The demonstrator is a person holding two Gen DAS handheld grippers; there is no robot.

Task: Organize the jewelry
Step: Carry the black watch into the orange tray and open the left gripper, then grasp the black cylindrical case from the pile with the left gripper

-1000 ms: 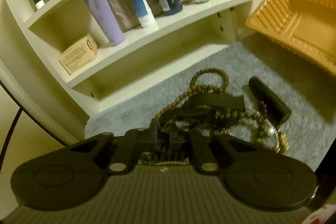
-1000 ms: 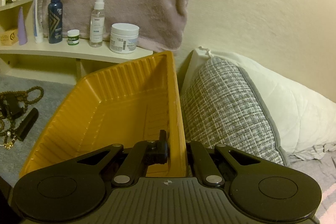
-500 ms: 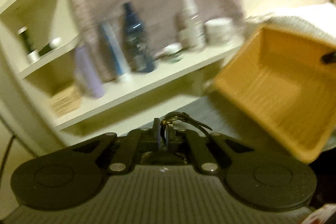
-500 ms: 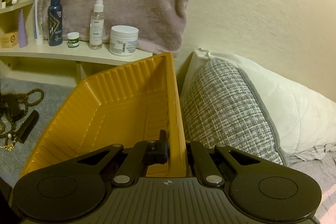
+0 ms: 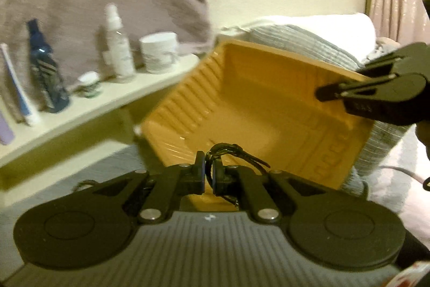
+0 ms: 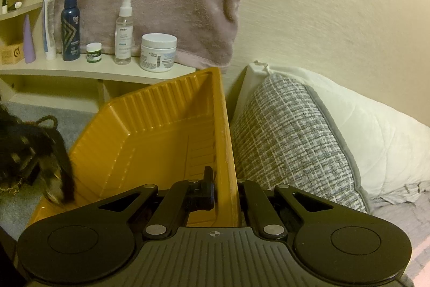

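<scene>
While the ribbed yellow plastic tray (image 6: 150, 142) stands tilted against the grey woven cushion (image 6: 290, 142), the right gripper (image 6: 224, 193) is clamped on its right rim, and the left gripper (image 5: 208, 174), over its near edge, pinches a black cord bracelet (image 5: 236, 152).

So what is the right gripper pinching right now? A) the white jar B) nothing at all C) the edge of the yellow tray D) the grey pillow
C: in the right wrist view the right gripper is shut on the side wall of the yellow tray, holding it tilted up.
</scene>
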